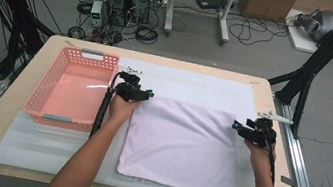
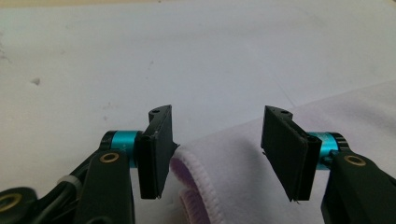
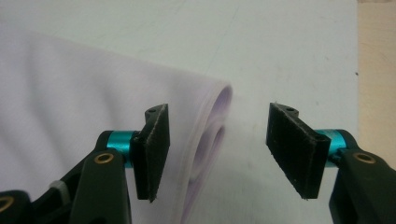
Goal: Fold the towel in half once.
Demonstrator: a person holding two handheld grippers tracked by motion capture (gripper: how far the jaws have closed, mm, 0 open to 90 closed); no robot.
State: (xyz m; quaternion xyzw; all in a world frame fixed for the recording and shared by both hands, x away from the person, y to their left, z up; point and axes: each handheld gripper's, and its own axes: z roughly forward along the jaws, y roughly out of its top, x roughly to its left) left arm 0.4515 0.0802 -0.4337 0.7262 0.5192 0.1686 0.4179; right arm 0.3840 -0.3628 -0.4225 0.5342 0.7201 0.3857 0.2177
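Left gripper (image 1: 146,93) hangs at the far left corner of the folded towel (image 1: 181,144), jaws standing well apart. In the left gripper view the stitched corner sits between the pads (image 2: 156,149), brushing the left one at most, and nothing is pinched. Right gripper (image 1: 236,126) mirrors it at the far right corner, jaws wide too and holding nothing; the doubled edge of the towel lies in the gap, nearer the left pad (image 3: 152,151). To my eye both corners are free, and the layers rest flat on their own weight.

Why here? The two grippers sit at the ends of the same far edge, which looks like the spot where a fold gets laid down square, or the spot for lifting that edge next. I can't say which.

Outward from the left gripper, just to its left, stands the pink basket (image 1: 43,91), empty, likely where the towel is meant to end up. Under everything is a white mat (image 1: 186,84) spread over the counter (image 1: 31,72), giving the cloth a clean, smooth bed.

The gripper views give what the high view cannot: the hem stitching, the loops of the stacked layers, and the daylight between pads and cloth. The high view gives the whole layout: a neat rectangle of towel, both forearms, the basket alongside.
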